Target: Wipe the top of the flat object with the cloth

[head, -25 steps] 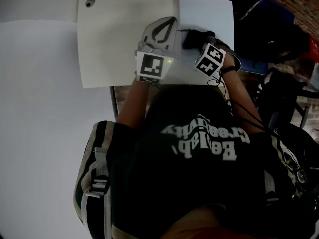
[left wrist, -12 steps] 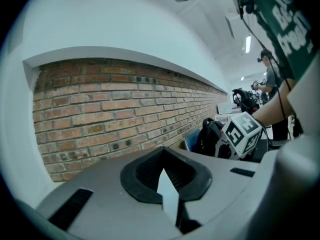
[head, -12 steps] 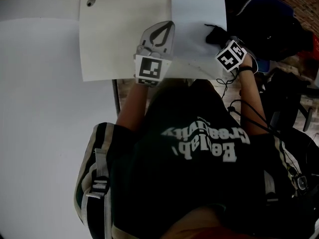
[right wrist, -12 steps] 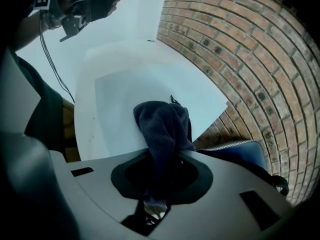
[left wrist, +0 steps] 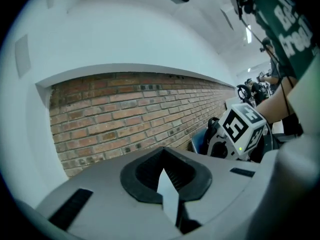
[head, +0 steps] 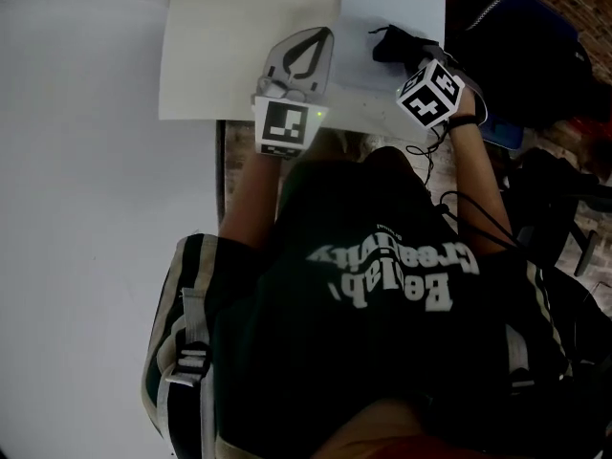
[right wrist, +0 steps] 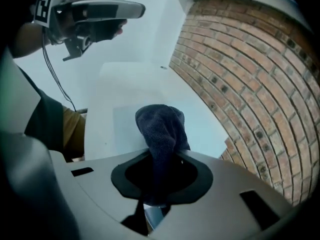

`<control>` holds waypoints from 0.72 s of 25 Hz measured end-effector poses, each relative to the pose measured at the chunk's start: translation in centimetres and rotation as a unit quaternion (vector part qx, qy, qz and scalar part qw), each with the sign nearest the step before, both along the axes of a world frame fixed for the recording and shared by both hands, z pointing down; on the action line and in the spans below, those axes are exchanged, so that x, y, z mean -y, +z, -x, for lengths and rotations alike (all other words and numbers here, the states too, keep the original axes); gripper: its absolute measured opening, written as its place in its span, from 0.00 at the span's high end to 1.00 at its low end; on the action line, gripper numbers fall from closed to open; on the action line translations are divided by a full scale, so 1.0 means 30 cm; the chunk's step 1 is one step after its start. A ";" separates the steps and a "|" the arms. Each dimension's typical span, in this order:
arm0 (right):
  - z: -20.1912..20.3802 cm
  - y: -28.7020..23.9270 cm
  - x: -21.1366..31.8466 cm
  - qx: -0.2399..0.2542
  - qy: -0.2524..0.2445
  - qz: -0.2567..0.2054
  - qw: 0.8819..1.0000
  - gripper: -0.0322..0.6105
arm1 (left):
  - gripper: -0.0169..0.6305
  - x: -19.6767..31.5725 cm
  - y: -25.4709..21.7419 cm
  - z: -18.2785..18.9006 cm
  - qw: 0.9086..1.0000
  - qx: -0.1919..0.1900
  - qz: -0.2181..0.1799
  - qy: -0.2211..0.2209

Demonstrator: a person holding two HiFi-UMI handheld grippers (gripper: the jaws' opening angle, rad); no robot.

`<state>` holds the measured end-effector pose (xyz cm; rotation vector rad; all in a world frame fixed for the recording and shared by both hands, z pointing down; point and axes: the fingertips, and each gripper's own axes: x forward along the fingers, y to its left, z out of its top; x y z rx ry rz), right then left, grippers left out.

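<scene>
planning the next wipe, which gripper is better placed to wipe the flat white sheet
Right. The right gripper is shut on the dark cloth over the flat sheet; the left gripper is shut, empty, off beside it.

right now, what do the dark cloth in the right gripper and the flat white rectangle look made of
Dark fuzzy cloth: likely terry or microfibre, its looped nap shows. Flat white rectangular sheet: smooth, matte; paper or thin board, unclear.

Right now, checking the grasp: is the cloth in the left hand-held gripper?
No, the dark cloth is clamped in the right hand-held gripper.
</scene>
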<state>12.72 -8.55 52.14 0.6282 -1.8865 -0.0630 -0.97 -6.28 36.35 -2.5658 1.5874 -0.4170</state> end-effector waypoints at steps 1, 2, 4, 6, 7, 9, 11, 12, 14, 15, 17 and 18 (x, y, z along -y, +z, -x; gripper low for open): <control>0.046 -0.006 -0.013 0.004 -0.017 0.001 1.000 0.86 | 0.98 -0.007 -0.010 0.009 1.000 0.000 -0.004 -0.007; 0.092 -0.006 -0.029 0.006 -0.034 0.004 0.999 0.86 | 0.98 -0.014 -0.018 0.019 1.000 0.000 -0.006 -0.012; 0.185 0.004 -0.064 0.006 -0.067 0.009 0.998 0.86 | 0.98 -0.027 -0.030 0.039 1.000 0.000 -0.010 -0.021; 0.270 0.022 -0.100 0.003 -0.098 0.013 0.995 0.86 | 0.98 -0.040 -0.036 0.059 0.999 -0.003 -0.011 -0.031; 0.307 0.034 -0.119 0.001 -0.112 0.017 0.994 0.86 | 0.98 -0.046 -0.038 0.068 0.999 -0.004 -0.011 -0.035; 0.359 0.075 -0.157 -0.009 -0.134 0.031 0.990 0.86 | 0.98 -0.059 -0.040 0.082 0.999 -0.005 -0.011 -0.040; 0.381 0.135 -0.191 -0.028 -0.149 0.049 0.987 0.86 | 0.98 -0.070 -0.040 0.095 0.999 -0.005 -0.010 -0.042; 0.385 0.160 -0.202 -0.038 -0.156 0.051 0.986 0.86 | 0.98 -0.074 -0.039 0.102 0.999 -0.005 -0.009 -0.043; 0.387 0.177 -0.208 -0.045 -0.163 0.043 0.985 0.86 | 0.98 -0.080 -0.033 0.113 0.999 -0.007 -0.007 -0.045; 0.386 0.175 -0.208 -0.044 -0.163 0.042 0.985 0.86 | 0.98 -0.083 -0.029 0.118 0.999 -0.008 -0.005 -0.045; 0.375 0.169 -0.209 -0.040 -0.159 0.044 0.985 0.86 | 0.98 -0.086 -0.021 0.123 0.999 -0.008 -0.002 -0.044; 0.360 0.167 -0.210 -0.041 -0.156 0.045 0.986 0.86 | 0.98 -0.085 -0.019 0.119 0.999 -0.008 -0.002 -0.042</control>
